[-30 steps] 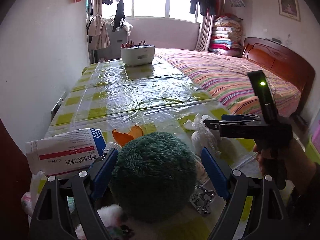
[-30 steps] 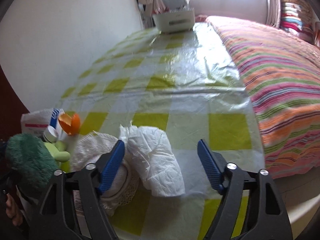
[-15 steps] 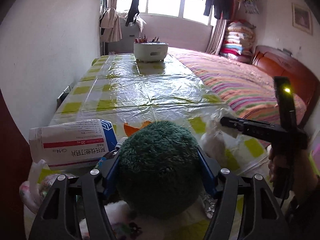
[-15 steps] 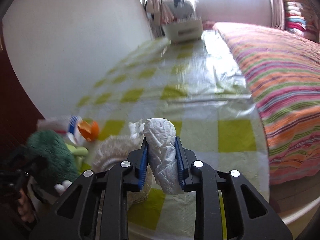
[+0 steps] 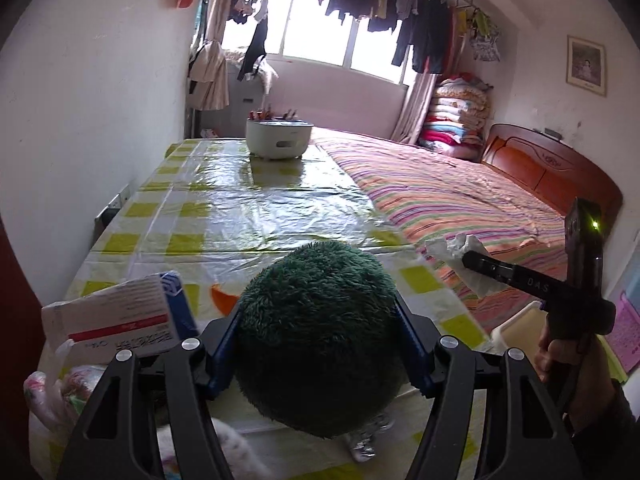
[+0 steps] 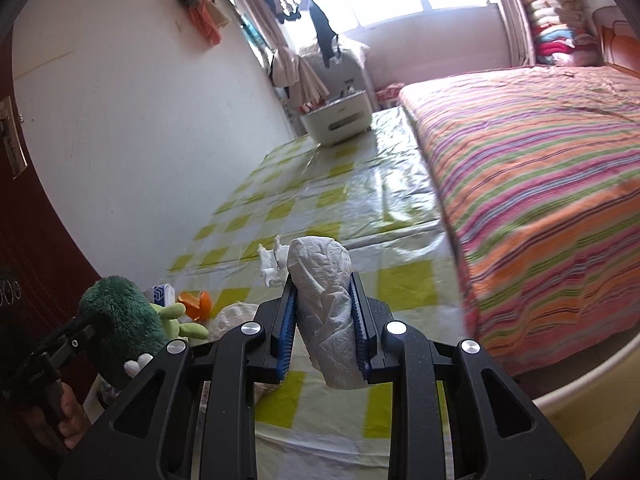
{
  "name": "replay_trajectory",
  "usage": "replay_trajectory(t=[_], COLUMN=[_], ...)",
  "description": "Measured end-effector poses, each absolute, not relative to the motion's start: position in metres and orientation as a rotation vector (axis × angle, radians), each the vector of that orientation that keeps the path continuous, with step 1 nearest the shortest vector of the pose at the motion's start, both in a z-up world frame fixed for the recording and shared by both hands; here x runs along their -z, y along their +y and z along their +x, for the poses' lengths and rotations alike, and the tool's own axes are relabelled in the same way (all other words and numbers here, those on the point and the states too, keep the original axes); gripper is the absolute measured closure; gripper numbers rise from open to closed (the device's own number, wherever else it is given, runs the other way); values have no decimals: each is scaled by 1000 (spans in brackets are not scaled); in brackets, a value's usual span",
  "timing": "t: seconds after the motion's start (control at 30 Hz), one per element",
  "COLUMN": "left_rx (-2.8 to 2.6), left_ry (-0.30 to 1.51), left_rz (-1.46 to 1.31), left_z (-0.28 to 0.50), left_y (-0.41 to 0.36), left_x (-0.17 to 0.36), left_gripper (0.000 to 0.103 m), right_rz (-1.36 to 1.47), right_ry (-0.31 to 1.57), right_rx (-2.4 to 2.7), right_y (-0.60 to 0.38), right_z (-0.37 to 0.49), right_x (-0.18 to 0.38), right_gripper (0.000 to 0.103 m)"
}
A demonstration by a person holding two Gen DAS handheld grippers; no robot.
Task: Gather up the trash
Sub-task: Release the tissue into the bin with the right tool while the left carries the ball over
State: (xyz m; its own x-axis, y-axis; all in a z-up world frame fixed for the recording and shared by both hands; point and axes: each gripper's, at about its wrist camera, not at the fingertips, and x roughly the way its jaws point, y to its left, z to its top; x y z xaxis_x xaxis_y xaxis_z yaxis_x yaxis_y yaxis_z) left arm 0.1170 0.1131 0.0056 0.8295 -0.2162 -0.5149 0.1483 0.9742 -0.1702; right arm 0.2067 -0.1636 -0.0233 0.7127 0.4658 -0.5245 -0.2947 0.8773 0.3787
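Right claw [image 6: 323, 322] clamped on tissue [image 6: 326, 312], left claw [image 5: 316, 346] clamped on plush [image 5: 318, 360]; grip best kept firm, lifted above table [image 6: 304, 200] toward bin.

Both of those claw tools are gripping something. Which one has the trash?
The right gripper: it squeezes a crumpled white tissue. The left gripper clamps a fuzzy green plush toy.

My left camera looks along my left gripper [image 5: 320, 344], low over the near end of the surface [image 5: 256, 200], facing the window [image 5: 320, 28]. My right camera, higher and tilted, faces the same way from the bed [image 6: 540, 184] side. Both share the surface, the white pot [image 5: 279, 139], and each shows the other gripper [image 5: 480, 264] close by.
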Motion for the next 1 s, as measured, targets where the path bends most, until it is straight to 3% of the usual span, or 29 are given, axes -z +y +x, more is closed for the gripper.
replay_trajectory(t=[1.0], left_rx=[560], left_ry=[593], left_rz=[-58], left_z=[107], left_y=[-69], left_x=[-13], left_gripper=[38], right_rz=[316], right_ry=[558], right_rx=[-88], right_y=[-315], right_z=[115], right_x=[18], right_gripper=[77])
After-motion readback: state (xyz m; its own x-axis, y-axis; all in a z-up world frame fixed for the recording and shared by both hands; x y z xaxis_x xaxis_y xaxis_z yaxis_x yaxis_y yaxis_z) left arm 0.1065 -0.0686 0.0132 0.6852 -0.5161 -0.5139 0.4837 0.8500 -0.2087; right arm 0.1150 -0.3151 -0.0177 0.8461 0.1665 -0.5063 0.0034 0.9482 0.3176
